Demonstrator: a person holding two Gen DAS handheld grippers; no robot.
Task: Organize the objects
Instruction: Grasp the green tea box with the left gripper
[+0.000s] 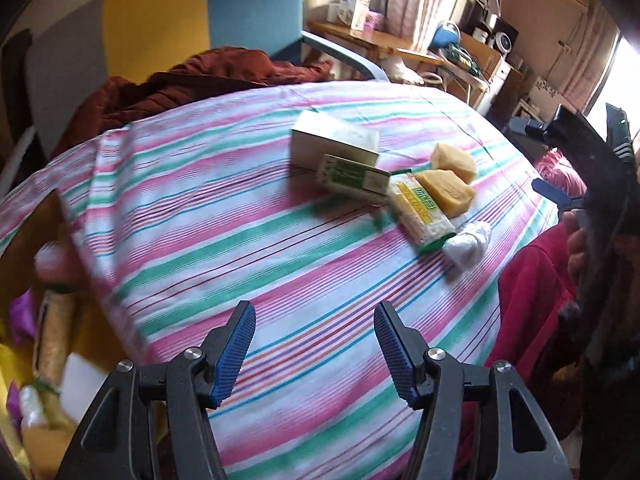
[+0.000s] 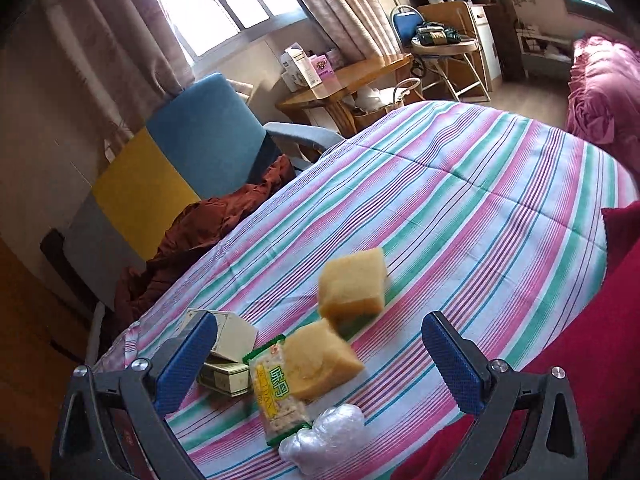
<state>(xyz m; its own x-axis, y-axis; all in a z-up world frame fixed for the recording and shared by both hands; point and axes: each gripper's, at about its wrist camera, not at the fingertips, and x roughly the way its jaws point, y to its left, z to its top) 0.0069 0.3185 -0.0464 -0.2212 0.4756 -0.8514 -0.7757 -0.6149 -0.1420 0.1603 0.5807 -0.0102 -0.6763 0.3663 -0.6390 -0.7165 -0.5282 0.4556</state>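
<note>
Small pile of stuff sits on the striped bed [image 2: 460, 200]: two yellow sponges [image 2: 352, 284], a white box [image 1: 334, 142], a green-and-white carton [image 1: 354, 176], a crumpled plastic wad [image 2: 324, 440] and a cracker pack [image 2: 276, 400] with green Chinese characters on a yellow band, too small to read. Left hand-held gripper [image 1: 316, 352] and right hand-held gripper [image 2: 320, 364] both have jaws apart, holding nothing.

Daylight from far window [image 2: 224, 4], blown out white w/ glare; 2nd bright patch at far right edge of left-wrist view. Room warm, fairly bright. Striped bedspread [image 1: 280, 248] evenly lit, soft short shadows under items. Heavy fisheye bend, dark vignette at corners. Motion blur on cardboard box [image 1: 44, 320] near left.
</note>
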